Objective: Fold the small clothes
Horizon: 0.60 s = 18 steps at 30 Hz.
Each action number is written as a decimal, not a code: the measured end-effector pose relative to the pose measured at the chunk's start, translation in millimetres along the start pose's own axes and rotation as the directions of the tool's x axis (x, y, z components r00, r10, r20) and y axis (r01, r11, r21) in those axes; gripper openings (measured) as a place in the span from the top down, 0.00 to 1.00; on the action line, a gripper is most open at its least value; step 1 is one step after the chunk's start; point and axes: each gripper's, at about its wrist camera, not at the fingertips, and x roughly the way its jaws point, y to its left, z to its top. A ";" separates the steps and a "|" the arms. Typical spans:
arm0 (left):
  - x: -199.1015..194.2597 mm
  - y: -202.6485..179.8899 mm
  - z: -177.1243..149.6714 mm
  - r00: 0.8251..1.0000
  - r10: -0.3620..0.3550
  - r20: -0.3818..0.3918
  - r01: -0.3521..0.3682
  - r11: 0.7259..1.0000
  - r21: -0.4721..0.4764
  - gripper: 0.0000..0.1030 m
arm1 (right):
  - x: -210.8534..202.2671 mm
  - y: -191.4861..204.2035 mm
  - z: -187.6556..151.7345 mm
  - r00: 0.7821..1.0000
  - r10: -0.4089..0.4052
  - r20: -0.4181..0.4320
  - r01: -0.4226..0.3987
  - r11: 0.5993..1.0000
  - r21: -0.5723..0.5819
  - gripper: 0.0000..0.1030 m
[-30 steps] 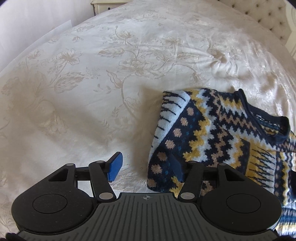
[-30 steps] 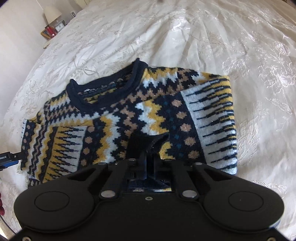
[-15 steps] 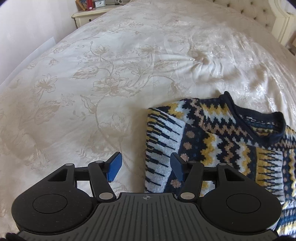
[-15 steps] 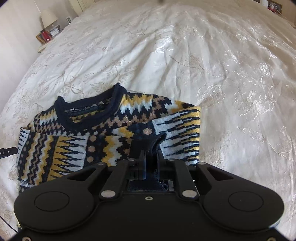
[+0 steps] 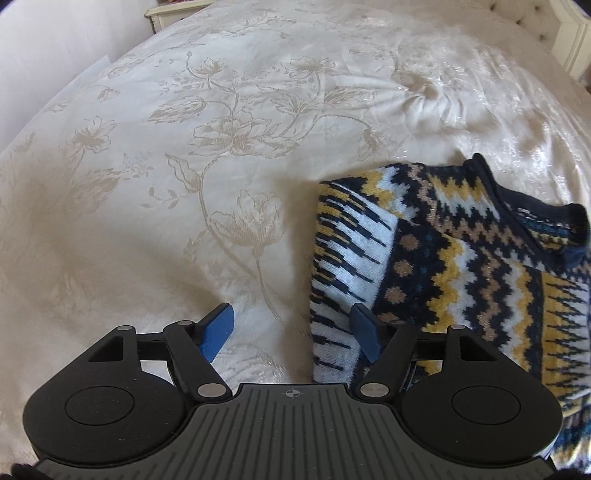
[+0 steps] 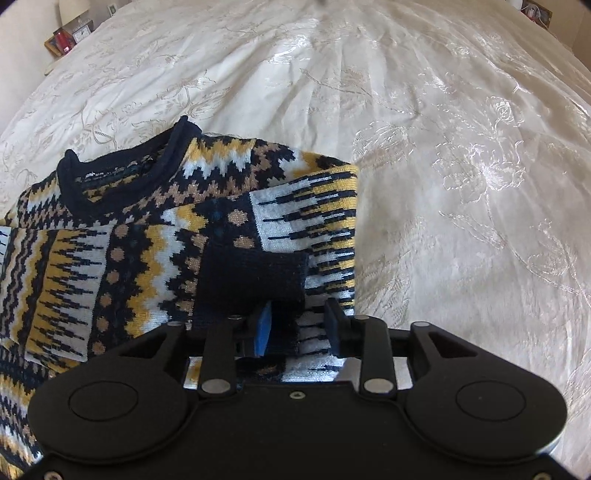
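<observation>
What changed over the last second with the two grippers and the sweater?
The right gripper, earlier clamped on the dark cuff of the folded-in sleeve, has just been opening; the cuff now lies loose between its jaws on the sweater. The left gripper has opened a little wider, one finger over the sweater's edge. The sweater stays folded on the bedspread.

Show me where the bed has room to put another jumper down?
Bare bedspread lies left of the patterned jumper, toward the nightstand, and right of it too. It is crowded where the jumper lies under both tools.
</observation>
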 end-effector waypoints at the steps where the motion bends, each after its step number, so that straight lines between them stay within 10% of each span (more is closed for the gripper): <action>1: -4.4 1.3 -2.9 0.999 -0.040 -0.007 0.040 0.999 -0.016 0.34 | -3.8 0.4 -1.2 1.000 0.014 0.007 -0.014 1.000 0.004 0.45; 3: -13.9 2.9 -11.6 0.995 -0.102 -0.017 0.102 0.994 -0.044 0.30 | -13.1 2.3 -6.1 0.999 0.027 0.022 -0.027 1.000 -0.001 0.21; 9: -52.5 1.4 -51.7 0.990 -0.142 0.010 0.143 0.989 -0.030 0.23 | -38.8 6.0 -35.9 0.997 0.078 0.006 -0.078 0.997 -0.018 0.04; 18: -98.7 -3.7 -111.1 0.987 -0.162 0.005 0.162 0.987 0.012 0.11 | -77.5 10.5 -96.4 0.991 0.134 -0.019 -0.135 0.991 -0.016 0.01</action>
